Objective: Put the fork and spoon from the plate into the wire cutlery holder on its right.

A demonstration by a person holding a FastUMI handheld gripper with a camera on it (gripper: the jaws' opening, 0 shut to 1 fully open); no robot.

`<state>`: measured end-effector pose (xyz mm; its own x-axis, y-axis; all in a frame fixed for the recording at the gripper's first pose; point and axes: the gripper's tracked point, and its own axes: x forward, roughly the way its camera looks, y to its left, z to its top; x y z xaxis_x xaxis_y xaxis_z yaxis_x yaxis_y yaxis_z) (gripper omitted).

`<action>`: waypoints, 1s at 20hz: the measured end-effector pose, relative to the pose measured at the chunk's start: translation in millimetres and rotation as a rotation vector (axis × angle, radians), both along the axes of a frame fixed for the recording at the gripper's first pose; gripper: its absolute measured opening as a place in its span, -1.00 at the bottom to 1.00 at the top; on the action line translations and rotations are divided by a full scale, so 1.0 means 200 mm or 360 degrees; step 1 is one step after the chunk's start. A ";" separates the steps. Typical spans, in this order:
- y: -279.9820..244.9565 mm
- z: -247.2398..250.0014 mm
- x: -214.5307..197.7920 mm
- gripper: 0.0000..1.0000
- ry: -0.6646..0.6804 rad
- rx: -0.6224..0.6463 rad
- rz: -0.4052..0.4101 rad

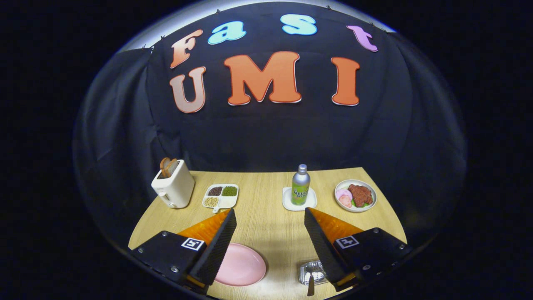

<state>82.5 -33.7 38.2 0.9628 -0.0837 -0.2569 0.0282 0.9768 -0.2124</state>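
Gripper (270,246) fingers spread, pink plate (243,266) and cutlery holder (311,273) between them.

A black cloth wall (266,137) hangs in folds behind a light wooden table (266,216). The cloth wraps around both sides. Light falls brightest on the table's near part, and a pale strip shows above the cloth.

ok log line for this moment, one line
claw: open, holding nothing | pink plate: bare | wire holder: cutlery inside, right of plate
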 end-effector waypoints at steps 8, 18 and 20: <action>0.04 0.07 -0.05 0.96 -0.0145 0.0024 -0.0017; 0.06 0.12 -0.08 0.97 -0.0228 -0.0013 0.0004; 0.06 0.13 -0.09 0.97 -0.0233 -0.0005 0.0006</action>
<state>64.9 -21.6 64.9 0.9902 -0.0809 -0.1135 0.0557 0.9762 -0.2095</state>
